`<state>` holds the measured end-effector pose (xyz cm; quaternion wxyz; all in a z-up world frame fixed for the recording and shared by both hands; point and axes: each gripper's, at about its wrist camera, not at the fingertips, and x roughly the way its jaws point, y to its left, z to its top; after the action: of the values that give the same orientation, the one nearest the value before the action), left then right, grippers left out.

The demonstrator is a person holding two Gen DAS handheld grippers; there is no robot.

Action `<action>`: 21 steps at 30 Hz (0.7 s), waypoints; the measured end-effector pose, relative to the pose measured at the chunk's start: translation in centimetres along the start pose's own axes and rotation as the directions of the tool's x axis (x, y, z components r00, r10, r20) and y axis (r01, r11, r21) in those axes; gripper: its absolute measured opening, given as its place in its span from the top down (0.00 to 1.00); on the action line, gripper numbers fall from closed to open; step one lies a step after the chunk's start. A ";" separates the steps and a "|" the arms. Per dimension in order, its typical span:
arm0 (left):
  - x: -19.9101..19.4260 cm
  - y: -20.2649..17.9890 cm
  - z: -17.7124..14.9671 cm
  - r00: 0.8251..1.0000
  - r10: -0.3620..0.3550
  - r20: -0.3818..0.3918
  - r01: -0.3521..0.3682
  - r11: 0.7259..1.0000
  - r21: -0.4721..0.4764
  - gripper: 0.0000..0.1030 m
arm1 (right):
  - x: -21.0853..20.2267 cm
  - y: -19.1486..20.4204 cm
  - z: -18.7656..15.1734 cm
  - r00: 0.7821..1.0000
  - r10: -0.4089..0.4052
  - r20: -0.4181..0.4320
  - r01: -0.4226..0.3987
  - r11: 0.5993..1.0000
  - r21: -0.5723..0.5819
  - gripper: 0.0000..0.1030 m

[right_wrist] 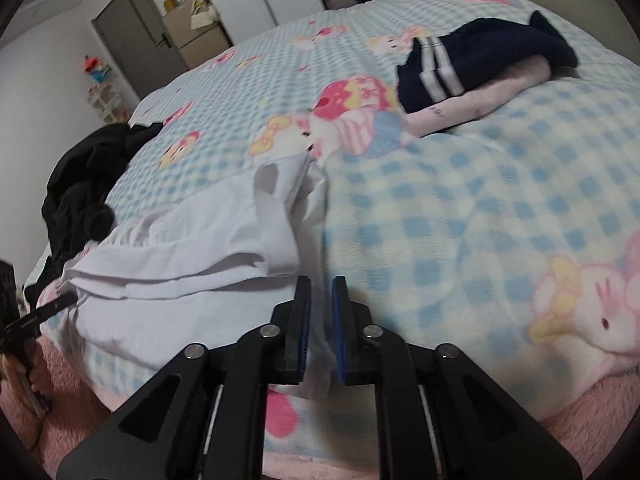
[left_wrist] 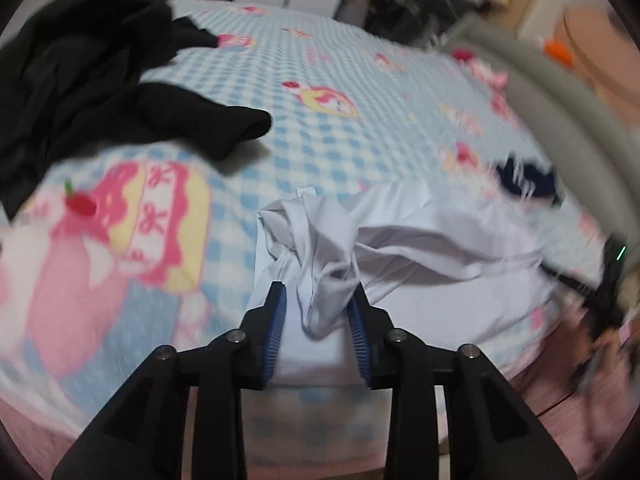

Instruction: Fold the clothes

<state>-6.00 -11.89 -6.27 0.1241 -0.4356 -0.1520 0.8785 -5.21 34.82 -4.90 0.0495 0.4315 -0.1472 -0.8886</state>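
Observation:
A white garment (left_wrist: 440, 248) lies crumpled near the front edge of the bed. In the left wrist view a bunched fold of it rises between the blue pads of my left gripper (left_wrist: 318, 296). The jaws stand apart, with a gap beside the left pad, so nothing is clamped. In the right wrist view the same white garment (right_wrist: 192, 256) spreads to the left. A thin edge of it hangs low between the pads of my right gripper (right_wrist: 321, 284). Those pads are apart too, and the blanket shows between their tips.
The bed carries a blue-checked blanket (right_wrist: 460, 216) with pink cartoon prints. A black clothes pile (left_wrist: 80, 80) (right_wrist: 84, 192) lies on its left side. A navy garment with white stripes (right_wrist: 460, 64) rests on a pale pink piece (right_wrist: 472, 104) at the far right. A grey headboard (left_wrist: 560, 120) borders the bed.

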 end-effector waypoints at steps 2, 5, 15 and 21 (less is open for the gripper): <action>-1.4 0.8 0.1 0.998 -0.039 0.058 0.042 0.998 -0.047 0.66 | -0.9 -0.6 -0.1 0.999 -0.009 0.036 0.007 0.999 0.035 0.71; -2.5 1.9 0.5 0.991 -0.053 0.127 0.067 0.992 -0.104 0.62 | -2.1 -0.4 0.1 0.995 0.016 0.101 -0.020 0.999 0.045 0.70; 0.6 1.0 0.7 0.992 -0.120 0.034 0.123 0.988 -0.097 0.54 | -0.1 3.9 0.0 0.996 0.048 0.078 -0.041 0.995 -0.093 0.47; 2.0 -0.2 0.6 0.991 -0.132 -0.016 0.131 0.989 -0.065 0.54 | 2.1 5.2 0.7 0.993 0.111 0.042 -0.105 0.988 -0.117 0.44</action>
<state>-7.59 -11.10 -7.30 0.1693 -0.4372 -0.2071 0.8586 -7.28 29.57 -4.43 0.1188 0.3975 -0.1203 -0.9019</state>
